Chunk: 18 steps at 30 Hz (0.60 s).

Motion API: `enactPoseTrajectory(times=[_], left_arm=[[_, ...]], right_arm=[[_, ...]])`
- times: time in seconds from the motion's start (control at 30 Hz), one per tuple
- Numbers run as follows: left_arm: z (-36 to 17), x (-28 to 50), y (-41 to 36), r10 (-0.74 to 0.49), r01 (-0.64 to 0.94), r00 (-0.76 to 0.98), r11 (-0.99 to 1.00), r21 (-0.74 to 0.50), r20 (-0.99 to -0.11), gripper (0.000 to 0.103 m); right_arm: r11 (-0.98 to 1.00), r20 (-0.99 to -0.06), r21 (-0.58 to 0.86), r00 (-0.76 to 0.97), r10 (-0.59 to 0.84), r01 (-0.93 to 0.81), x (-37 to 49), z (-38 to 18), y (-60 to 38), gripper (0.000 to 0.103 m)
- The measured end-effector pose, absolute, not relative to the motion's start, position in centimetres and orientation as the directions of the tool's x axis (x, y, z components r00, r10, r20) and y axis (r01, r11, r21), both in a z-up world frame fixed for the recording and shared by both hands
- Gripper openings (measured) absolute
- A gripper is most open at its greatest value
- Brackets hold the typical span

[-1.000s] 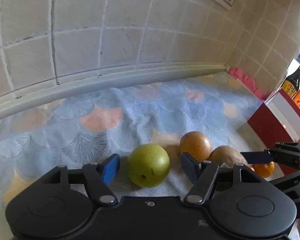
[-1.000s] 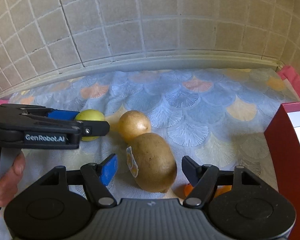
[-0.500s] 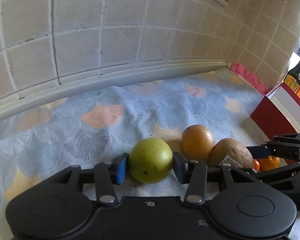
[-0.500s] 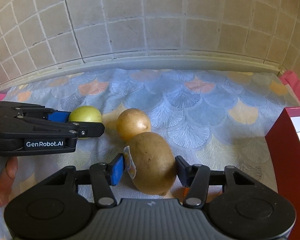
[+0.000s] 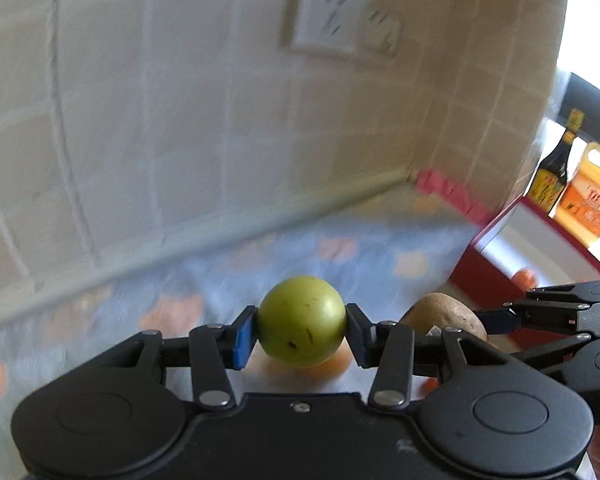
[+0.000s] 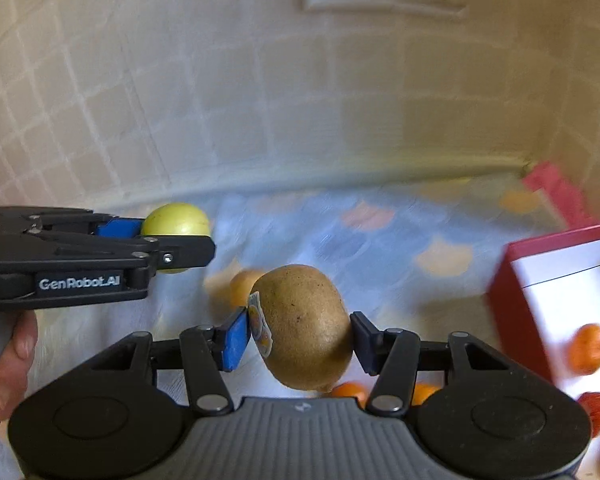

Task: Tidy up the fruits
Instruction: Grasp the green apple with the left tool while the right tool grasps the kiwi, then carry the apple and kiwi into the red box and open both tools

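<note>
Here the left tool (image 5: 301, 334) clamps a smooth green apple (image 5: 301, 322), the right tool (image 6: 298, 342) a fuzzy oval kiwi (image 6: 304, 326).

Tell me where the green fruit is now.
The green fruit sits clamped in the left gripper, above the patterned cloth, left of the brown kiwi.

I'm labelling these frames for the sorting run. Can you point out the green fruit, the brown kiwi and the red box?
round green fruit (image 5: 301, 326), left wrist view, middle of its front skin.
oval brown kiwi with sticker (image 6: 306, 326), right wrist view, centre of its skin.
red box (image 6: 516, 312), right wrist view, its left outer wall.
</note>
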<state>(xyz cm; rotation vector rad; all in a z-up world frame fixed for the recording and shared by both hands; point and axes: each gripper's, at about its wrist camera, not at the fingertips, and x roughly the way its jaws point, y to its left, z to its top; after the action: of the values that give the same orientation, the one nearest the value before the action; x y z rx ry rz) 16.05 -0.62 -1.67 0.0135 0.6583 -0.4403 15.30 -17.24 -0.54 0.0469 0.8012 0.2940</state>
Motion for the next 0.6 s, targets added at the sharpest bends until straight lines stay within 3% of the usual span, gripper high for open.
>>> enactPoseTrajectory(times=[0.33, 0.47, 0.6], left_arm=[[5.0, 18.1, -13.0, -0.638, 0.652, 0.633, 0.745, -0.142, -0.438, 0.055], [5.6, 18.5, -18.9, -0.708, 0.742, 0.565, 0.660, -0.113, -0.423, 0.055], [4.3, 19.2, -24.1, -0.747, 0.805, 0.476, 0.582, -0.112, -0.464, 0.055]], right_arm=[[0.988, -0.578, 0.136, 0.816, 0.017, 0.076, 13.0, 4.7, -30.8, 0.056], [0.970, -0.567, 0.122, 0.817, -0.104, 0.208, 12.0, 4.6, -36.0, 0.056], [0.936, -0.591, 0.123, 0.782, -0.197, 0.329, 11.7, 3.2, -40.3, 0.056]])
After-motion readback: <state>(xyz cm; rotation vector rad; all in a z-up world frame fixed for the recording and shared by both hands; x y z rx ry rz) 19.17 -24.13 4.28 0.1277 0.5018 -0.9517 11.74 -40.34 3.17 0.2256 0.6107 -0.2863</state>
